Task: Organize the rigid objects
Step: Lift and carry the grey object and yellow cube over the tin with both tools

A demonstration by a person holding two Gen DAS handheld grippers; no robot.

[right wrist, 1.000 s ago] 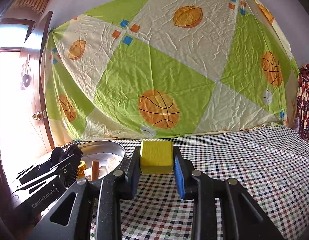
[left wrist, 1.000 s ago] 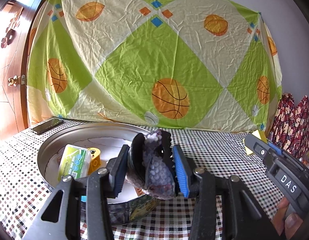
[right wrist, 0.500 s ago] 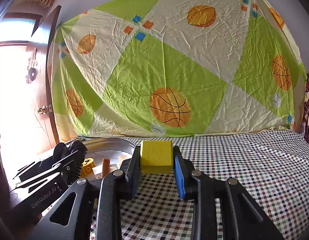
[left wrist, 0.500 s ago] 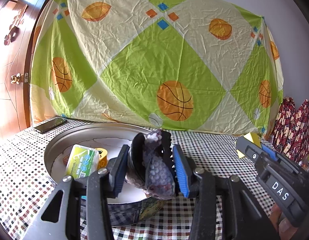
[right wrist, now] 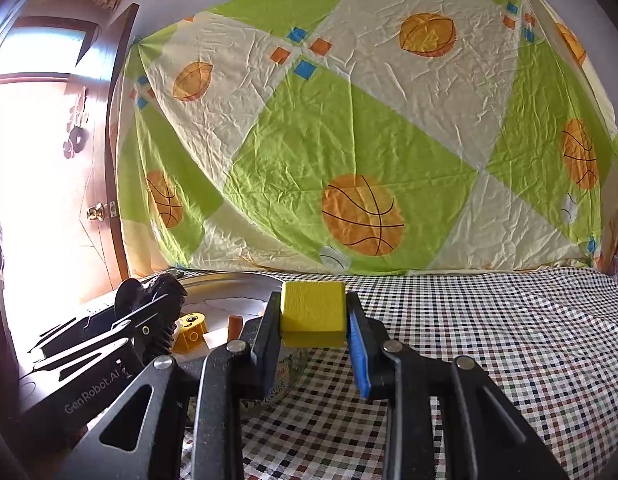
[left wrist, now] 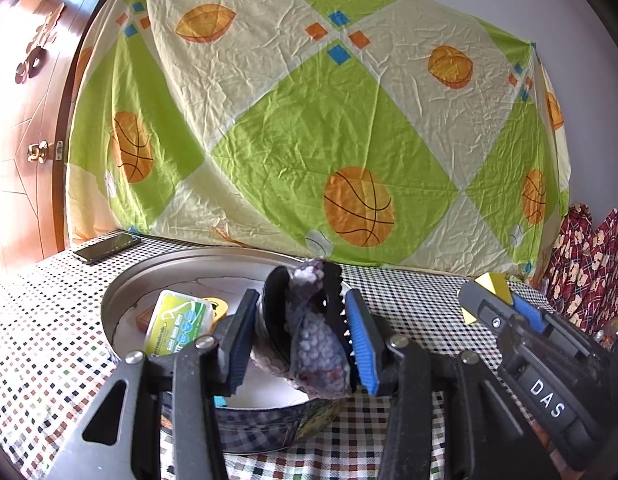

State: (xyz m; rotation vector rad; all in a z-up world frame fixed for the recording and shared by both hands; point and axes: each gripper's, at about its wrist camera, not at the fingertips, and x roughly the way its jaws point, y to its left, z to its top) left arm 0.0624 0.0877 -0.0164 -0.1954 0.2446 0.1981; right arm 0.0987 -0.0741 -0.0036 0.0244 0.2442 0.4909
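Observation:
My left gripper (left wrist: pixel 301 336) is shut on a black hair claw clip with purple beaded cloth (left wrist: pixel 309 328) and holds it over the near rim of a round metal tin (left wrist: pixel 121 288). In the tin lie a green-and-white box (left wrist: pixel 177 326) and a yellow toy block (left wrist: pixel 219 306). My right gripper (right wrist: pixel 313 332) is shut on a yellow cube (right wrist: pixel 313 312) just right of the tin (right wrist: pixel 229 280). The right gripper also shows at the right of the left wrist view (left wrist: pixel 493 308), and the left gripper at the left of the right wrist view (right wrist: pixel 149 312).
A checkered cloth (right wrist: pixel 489 340) covers the table. A black phone (left wrist: pixel 107 248) lies at the back left beyond the tin. A green basketball-print sheet (left wrist: pixel 309 140) hangs behind. A wooden door (left wrist: pixel 25 140) stands left; red patterned fabric (left wrist: pixel 585 264) is at right.
Both grippers have moved left toward the tin with their objects; the tin shows more to the right in both views. Neither grip has changed.

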